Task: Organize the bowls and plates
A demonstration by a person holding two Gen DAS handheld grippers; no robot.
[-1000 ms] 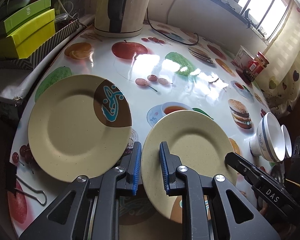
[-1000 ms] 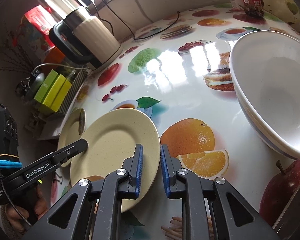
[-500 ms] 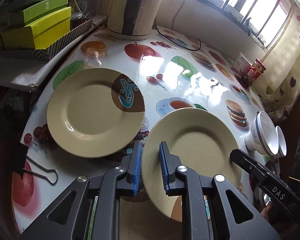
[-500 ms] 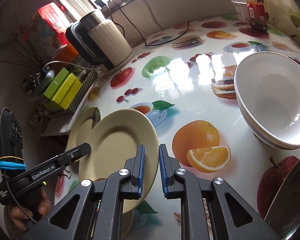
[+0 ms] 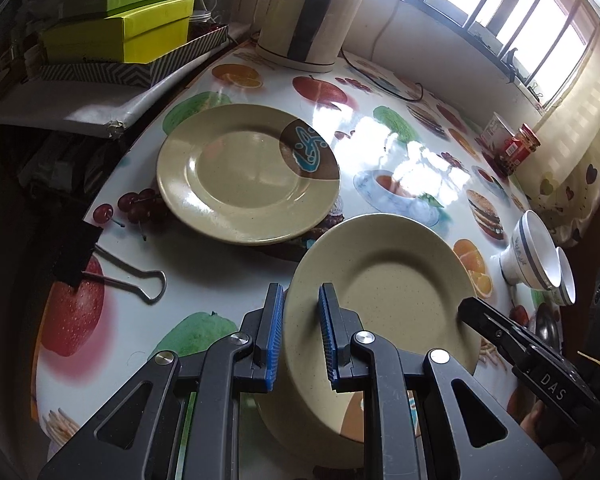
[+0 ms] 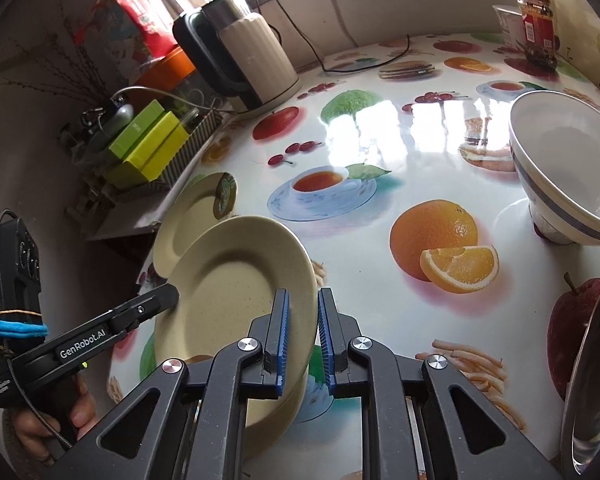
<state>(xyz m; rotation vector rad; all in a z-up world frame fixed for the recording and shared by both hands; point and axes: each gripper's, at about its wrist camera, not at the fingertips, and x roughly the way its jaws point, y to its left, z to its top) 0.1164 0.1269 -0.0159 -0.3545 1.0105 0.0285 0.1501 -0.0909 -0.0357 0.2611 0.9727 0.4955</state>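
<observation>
Together, both fingers (image 5: 327,332) pairs pinch opposite rims of the plain plate (image 5: 388,292), lifted beside the patterned plate (image 5: 244,172).

- Plain beige plate (image 5: 384,292), tilted, lifted off the table.
- Beige plate with brown patch (image 5: 244,172), flat on the table.
- White blue-striped bowls (image 5: 534,254), nested.

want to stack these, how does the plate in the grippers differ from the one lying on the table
The held plate is tilted, clamped at opposite edges by the left gripper and right gripper; the other plate lies flat, untouched. The other plate shows a brown patch with a blue motif; the held plate's visible face looks plain. Both are beige, round and look alike in size.
</observation>
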